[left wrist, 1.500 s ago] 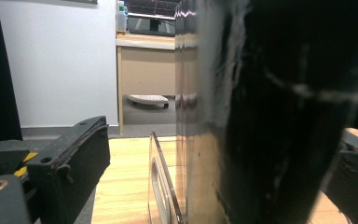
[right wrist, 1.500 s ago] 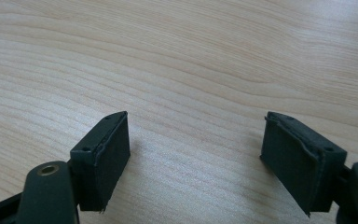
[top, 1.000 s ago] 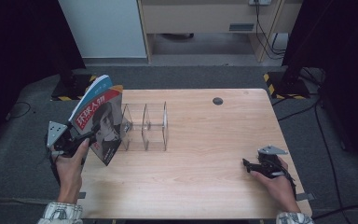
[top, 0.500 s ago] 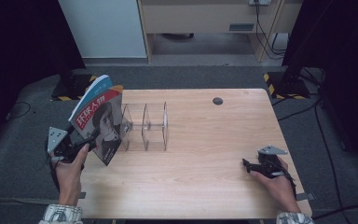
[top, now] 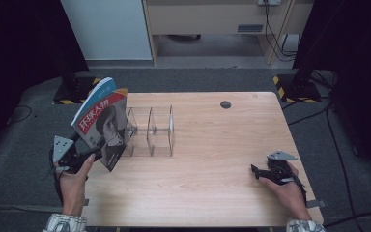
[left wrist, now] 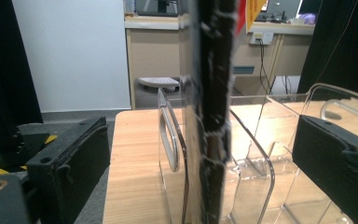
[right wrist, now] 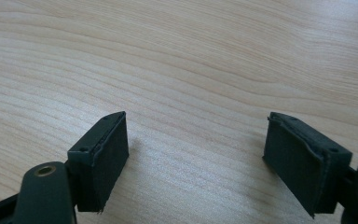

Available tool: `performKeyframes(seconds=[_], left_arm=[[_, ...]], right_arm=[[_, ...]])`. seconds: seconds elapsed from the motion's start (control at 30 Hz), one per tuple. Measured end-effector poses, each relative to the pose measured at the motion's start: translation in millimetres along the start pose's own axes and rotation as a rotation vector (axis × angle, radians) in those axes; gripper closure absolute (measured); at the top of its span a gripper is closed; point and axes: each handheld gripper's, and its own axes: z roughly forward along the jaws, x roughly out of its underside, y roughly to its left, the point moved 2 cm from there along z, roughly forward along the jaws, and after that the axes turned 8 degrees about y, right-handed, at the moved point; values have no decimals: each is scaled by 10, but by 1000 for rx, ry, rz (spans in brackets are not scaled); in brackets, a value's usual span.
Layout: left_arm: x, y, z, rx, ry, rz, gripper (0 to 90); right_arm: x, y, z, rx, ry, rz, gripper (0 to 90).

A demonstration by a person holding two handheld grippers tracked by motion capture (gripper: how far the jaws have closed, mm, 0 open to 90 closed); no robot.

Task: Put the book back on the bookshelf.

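Your left gripper (top: 84,153) stands spread around the magazine (top: 102,126) with white Chinese cover lettering, beside the clear rack (top: 150,131); your right gripper (top: 261,172) rests spread, empty, on the table (top: 212,140).

The left hand (top: 75,176) enters from the bottom edge at the left, forearm extended forward, and carries the left gripper (top: 89,153) raised and pointed forward and to the right; in the left gripper view its jaws stand wide apart. The right hand (top: 285,186) rests low at the right, carrying the right gripper (right wrist: 196,158) with jaws spread apart, nothing between them.
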Motion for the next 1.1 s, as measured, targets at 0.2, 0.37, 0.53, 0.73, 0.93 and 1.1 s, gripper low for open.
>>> performKeyframes(seconds=[0.2,0.37,0.53,0.73,0.93,1.1], left_arm=[[34,1,-41,10,20,-5,39],[57,3,-101,31,33,-1,45],[119,-10,-162,45,60,5,46],[152,0,-227,56,73,-3,52],[207,-54,-308,66,116,-33,69],[239,-150,-376,84,131,-8,72]], right_arm=[[0,-1,0,-1,0,-4,218],[-1,0,1,-2,1,-3,217],[0,1,1,-1,1,-3,217],[0,2,1,-1,1,-3,216],[-1,4,0,-1,1,-1,215],[0,5,-2,-3,3,-3,215]])
